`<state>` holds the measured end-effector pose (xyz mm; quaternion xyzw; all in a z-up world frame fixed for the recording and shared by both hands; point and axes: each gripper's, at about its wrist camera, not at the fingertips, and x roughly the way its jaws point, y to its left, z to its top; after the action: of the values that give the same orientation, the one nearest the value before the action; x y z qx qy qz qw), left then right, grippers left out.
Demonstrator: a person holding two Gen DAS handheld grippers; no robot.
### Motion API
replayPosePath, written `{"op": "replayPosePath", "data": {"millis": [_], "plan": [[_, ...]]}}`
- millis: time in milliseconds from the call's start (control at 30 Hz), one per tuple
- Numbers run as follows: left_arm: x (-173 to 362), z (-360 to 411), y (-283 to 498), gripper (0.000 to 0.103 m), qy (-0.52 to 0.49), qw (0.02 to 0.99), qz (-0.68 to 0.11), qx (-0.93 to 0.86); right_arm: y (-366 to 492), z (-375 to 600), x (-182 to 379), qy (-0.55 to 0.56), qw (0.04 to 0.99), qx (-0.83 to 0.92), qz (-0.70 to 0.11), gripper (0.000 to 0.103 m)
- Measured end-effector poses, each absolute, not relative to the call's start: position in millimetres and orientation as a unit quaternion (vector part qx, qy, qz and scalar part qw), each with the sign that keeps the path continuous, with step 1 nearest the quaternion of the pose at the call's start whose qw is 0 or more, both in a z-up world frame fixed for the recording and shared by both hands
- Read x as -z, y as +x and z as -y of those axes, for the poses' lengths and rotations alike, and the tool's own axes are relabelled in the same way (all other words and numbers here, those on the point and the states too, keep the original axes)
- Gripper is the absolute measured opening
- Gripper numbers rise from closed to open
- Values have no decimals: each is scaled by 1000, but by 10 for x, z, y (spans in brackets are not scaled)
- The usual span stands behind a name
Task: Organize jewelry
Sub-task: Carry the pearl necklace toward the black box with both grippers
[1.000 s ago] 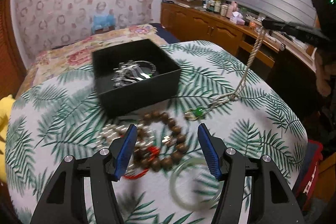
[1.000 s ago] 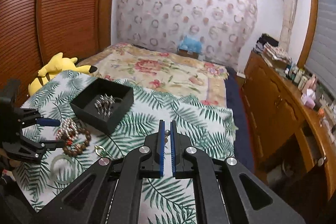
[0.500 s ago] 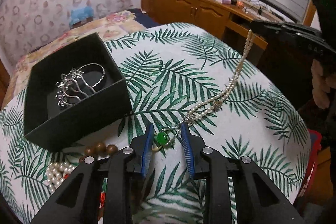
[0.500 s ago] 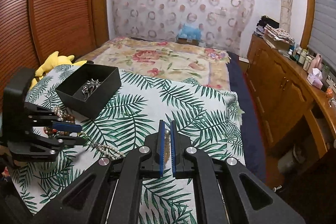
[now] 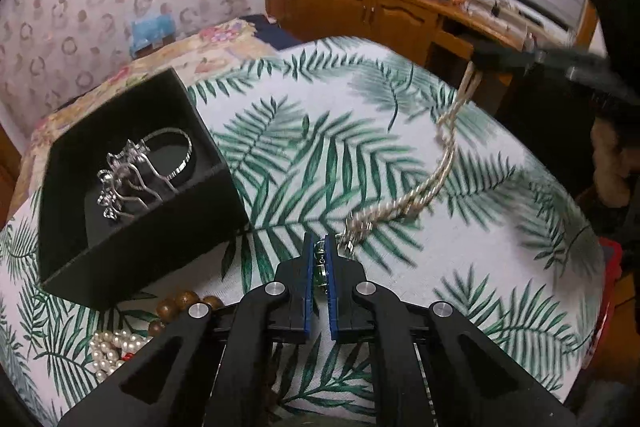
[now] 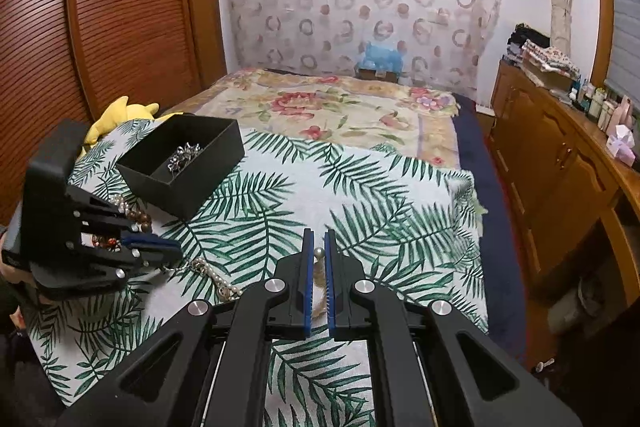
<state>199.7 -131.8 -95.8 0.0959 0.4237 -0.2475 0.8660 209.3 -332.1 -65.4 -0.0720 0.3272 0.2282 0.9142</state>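
Where it gaped before, the left gripper (image 5: pixel 319 247) now pinches the green pendant (image 5: pixel 319 275).

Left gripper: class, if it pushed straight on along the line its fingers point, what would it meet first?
Beyond the green pendant it already pinches, the left gripper would likely meet the palm-leaf cloth first; the black box sits left of that line, though depth is unclear.

Matt black box (image 5: pixel 132 227), soft dark lining inside, and a shiny silver metal bangle (image 5: pixel 144 175) glinting in it. Printed palm-leaf cloth (image 5: pixel 460 267), flat weave, no sheen. Glossy pearl necklace (image 5: pixel 432 179) with a bright metal clasp. Polished wooden beads (image 5: pixel 184 301) alongside. Gripper bodies in matt black plastic, ribbed blue pads (image 5: pixel 307 291).
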Motion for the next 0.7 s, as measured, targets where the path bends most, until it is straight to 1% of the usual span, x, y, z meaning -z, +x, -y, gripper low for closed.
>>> {"op": "replayPosePath", "data": {"millis": [267,333,367,400,500,600,633,667,700], "plan": [[663,1347,1937,4,77,876,-391,271,2077,3117,917,-94,889,-261,-364,7],[649,1334,1920,4,74,877,-389,271,2048,3052,941,-99,890,-262,-361,24],[657,1320,1922,4,73,877,-390,271,2047,3046,937,-94,891,-264,-358,41],[672,1303,1927,5,72,876,-392,270,2038,3031,930,-89,891,-268,-355,44],[755,1229,1969,5,66,874,-403,264,2006,2906,924,-83,885,-291,-354,44],[836,1170,1994,5,59,872,-411,260,1973,2679,998,-99,869,-321,-364,43],[851,1156,1998,4,57,872,-412,260,1956,2610,1024,-108,864,-327,-368,42],[858,1148,1998,5,56,871,-412,260,1947,2534,1055,-119,858,-334,-371,38],[862,1143,1995,5,55,871,-412,261,1946,2467,1078,-128,853,-340,-375,37]]}}
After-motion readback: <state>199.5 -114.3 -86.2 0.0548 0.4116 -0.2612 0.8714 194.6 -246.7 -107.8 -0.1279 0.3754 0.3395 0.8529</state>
